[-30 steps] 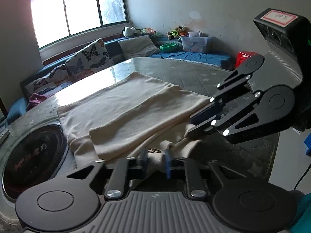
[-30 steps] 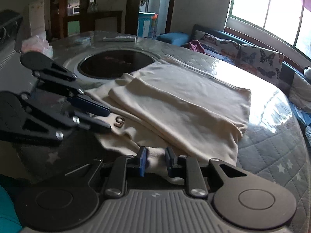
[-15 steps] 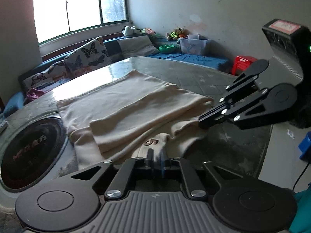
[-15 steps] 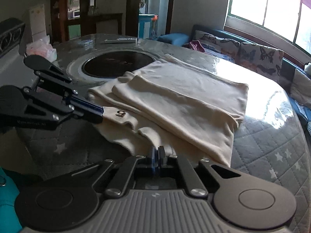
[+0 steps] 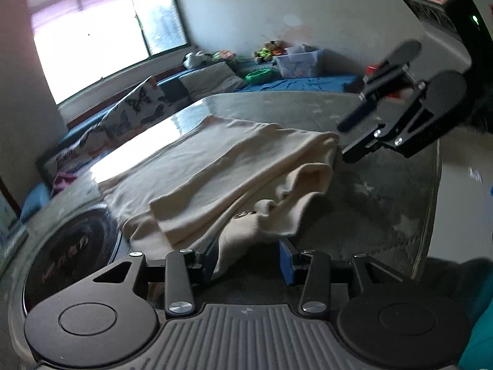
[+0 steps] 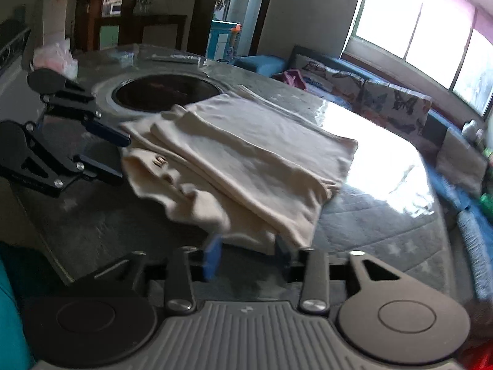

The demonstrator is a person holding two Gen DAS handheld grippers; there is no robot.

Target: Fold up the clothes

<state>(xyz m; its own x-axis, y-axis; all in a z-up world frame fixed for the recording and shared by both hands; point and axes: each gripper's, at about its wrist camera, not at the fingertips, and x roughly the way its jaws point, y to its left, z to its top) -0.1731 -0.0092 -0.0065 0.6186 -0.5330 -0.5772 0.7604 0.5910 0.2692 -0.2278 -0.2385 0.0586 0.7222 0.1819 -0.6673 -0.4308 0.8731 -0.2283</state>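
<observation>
Lying folded on the tabletop [image 5: 363, 191], the cream garment [image 5: 215, 166] spreads from the near edge toward the far, window-lit side, its upper layer flat and its near hem bunched and rumpled. A small dark "5" mark [image 5: 245, 213] shows on the lower layer close to that hem. The left tongs [image 5: 248, 259] stand open, blue pads well apart, with the hem lying loose between them and brushing the left pad; nothing is pinched. The right tongs [image 5: 345, 141] appear in the left wrist view at the right, also spread, their tips just beside the garment's right fold and apart from it.

From the right wrist view, the right tongs [image 6: 248, 257] are open too, with the garment's [image 6: 246, 154] near corner sitting just beyond the gap between the pads. The left tongs [image 6: 118, 157] reach in from the left of that view, fingers parted, tips touching or nearly touching the cloth edge by the "5" mark [image 6: 159, 161]; which one cannot be told. A round dark inset [image 6: 166, 92] is set in the tabletop [image 6: 369, 225] at the far left corner of the garment, which partly overlaps its rim. A butterfly-print cushion [image 6: 391, 101] rests on the bench beyond the tabletop under the window [image 6: 431, 24]. The right view is slightly blurred.
</observation>
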